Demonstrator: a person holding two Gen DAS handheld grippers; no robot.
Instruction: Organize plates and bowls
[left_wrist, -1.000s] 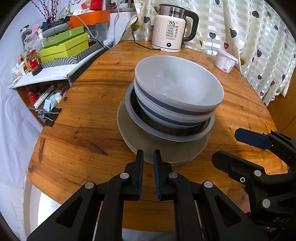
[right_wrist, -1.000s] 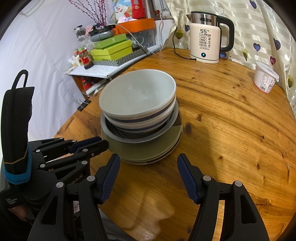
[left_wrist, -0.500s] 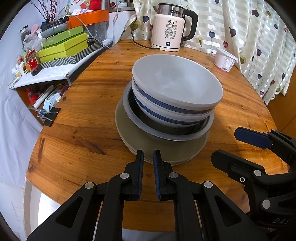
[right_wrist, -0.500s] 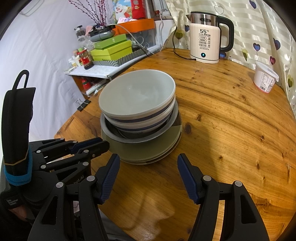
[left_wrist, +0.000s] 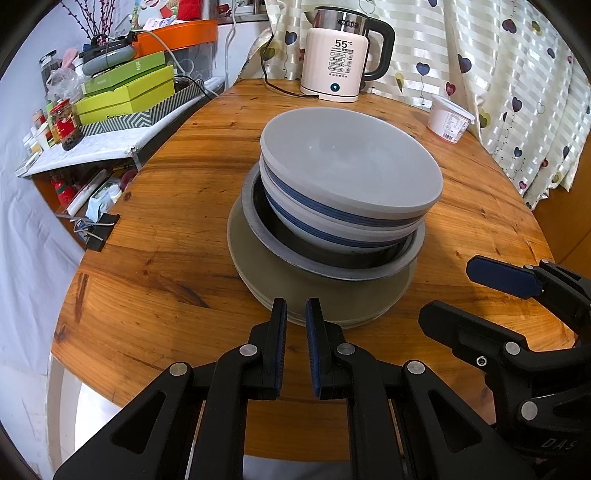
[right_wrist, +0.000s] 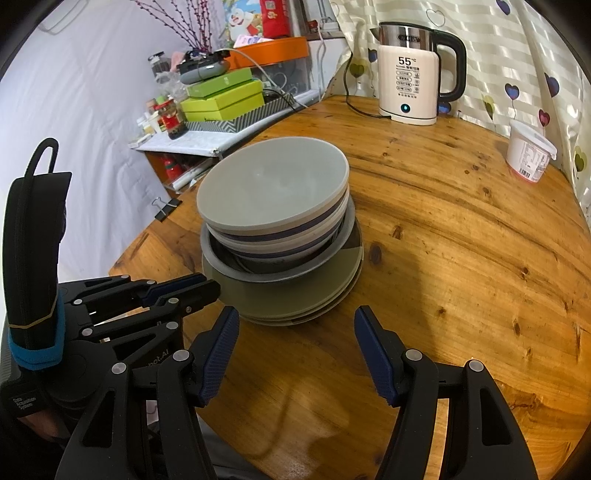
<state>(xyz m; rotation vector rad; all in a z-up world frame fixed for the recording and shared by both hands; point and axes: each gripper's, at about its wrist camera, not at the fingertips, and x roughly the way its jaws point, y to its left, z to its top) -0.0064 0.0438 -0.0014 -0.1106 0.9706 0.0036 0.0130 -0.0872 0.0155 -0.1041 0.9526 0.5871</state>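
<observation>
One stack stands mid-table: two white bowls with blue bands (left_wrist: 351, 173) (right_wrist: 273, 192) nested in a dark dish with a grey rim (left_wrist: 332, 267) (right_wrist: 280, 271), on olive plates (left_wrist: 325, 299) (right_wrist: 291, 299). My left gripper (left_wrist: 295, 308) (right_wrist: 205, 286) hovers just before the plates' near edge, shut with a thin gap and nothing between its pads. To the right of it my right gripper (right_wrist: 295, 317) (left_wrist: 454, 290) is open and empty, its fingertips short of the plates.
The round wooden table (left_wrist: 166, 277) carries a cream electric kettle (left_wrist: 340, 55) with its cord at the back and a white tub (left_wrist: 448, 118) back right. A cluttered side shelf with green boxes (left_wrist: 125, 96) adjoins the left edge. A binder clip (left_wrist: 99, 230) lies there.
</observation>
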